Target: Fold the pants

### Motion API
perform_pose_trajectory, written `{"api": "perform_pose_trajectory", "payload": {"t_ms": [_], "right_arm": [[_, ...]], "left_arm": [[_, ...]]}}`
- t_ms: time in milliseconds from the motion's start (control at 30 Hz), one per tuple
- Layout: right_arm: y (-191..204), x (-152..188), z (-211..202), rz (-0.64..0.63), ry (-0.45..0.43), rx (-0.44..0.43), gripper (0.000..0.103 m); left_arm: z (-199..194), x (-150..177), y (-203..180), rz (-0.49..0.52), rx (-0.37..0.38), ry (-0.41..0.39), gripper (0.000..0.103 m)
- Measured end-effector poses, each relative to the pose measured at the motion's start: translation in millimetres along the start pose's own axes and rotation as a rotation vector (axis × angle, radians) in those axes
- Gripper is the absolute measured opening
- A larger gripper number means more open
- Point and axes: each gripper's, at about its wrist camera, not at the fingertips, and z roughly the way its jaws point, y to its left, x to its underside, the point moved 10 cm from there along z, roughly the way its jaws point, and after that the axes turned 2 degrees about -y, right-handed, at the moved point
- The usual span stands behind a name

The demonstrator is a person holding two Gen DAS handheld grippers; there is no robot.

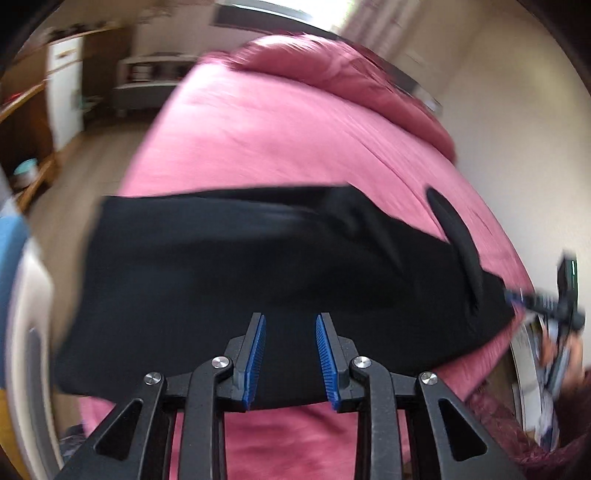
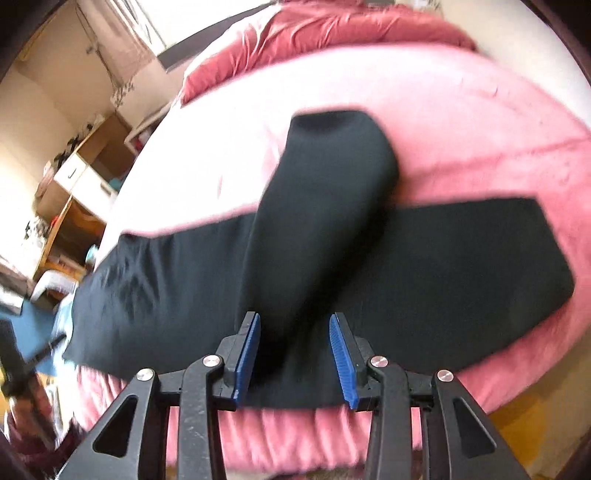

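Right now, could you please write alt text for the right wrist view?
Black pants lie across a pink bed, one raised fold running up from the open right gripper. Wooden shelves stand at left.

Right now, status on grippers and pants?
Left gripper open, over pants. Right gripper open, a raised fold between its fingers. Pants lie on bed. Nothing in the way.

Your pants (image 2: 369, 280) lie flat across the near part of the bed (image 2: 480, 122), running left to right, with one leg (image 2: 332, 192) folded up over the middle toward the far side. Bunched bedding (image 2: 332, 26) lies behind them.
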Motion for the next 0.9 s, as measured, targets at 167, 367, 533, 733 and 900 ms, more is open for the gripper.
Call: {"api": "perform_pose_trajectory", "payload": {"t_ms": [167, 367, 533, 733, 900], "right_arm": [[7, -72, 38, 0.009, -0.038, 0.047, 0.040], [18, -137, 117, 0.047, 0.022, 0.109, 0.041], [1, -164, 172, 0.075, 0.086, 0.217, 0.044], [-1, -171, 196, -0.028, 0.138, 0.293, 0.009], [-4, -176, 162, -0.003, 0.066, 0.238, 0.006]], "left_arm": [[29, 8, -39, 0.074, 0.054, 0.058, 0.028], [52, 23, -47, 0.091, 0.059, 0.130, 0.028], [63, 34, -37, 0.032, 0.076, 0.175, 0.029], [68, 34, -33, 0.009, 0.091, 0.183, 0.029], [66, 32, -24, 0.016, 0.089, 0.180, 0.029]]}}
